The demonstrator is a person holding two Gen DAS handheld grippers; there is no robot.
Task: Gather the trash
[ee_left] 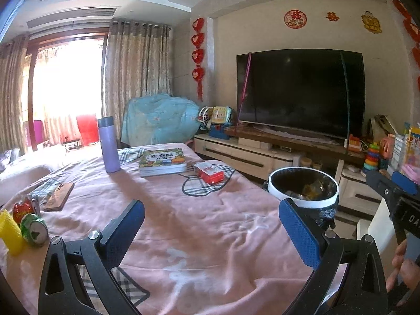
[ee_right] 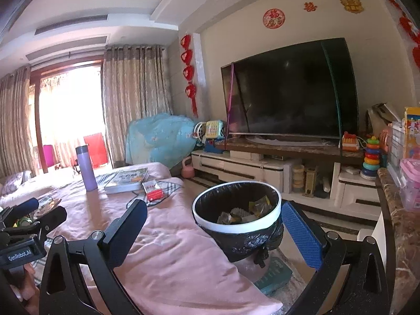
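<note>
My left gripper [ee_left: 211, 228] stands wide open over the pink cloth-covered table [ee_left: 183, 223], nothing between its blue pads. A crushed green can [ee_left: 34, 229], a yellow foam piece [ee_left: 10, 232] and a red wrapper [ee_left: 22, 210] lie at the table's left edge, left of that gripper. The white-rimmed trash bin [ee_right: 237, 216], lined with a black bag and holding several wrappers, stands beside the table's right edge. My right gripper [ee_right: 214, 229] is wide open and empty, with the bin seen between its fingers further ahead. The bin [ee_left: 304, 187] also shows in the left wrist view.
On the table stand a purple flask [ee_left: 109, 144], a book [ee_left: 162, 161], a red-and-white box [ee_left: 210, 173] and a brown phone-like slab [ee_left: 59, 196]. A TV [ee_left: 300, 92] on a low cabinet [ee_left: 249, 157] lies beyond. A marble counter [ee_right: 401, 223] with toys borders the right.
</note>
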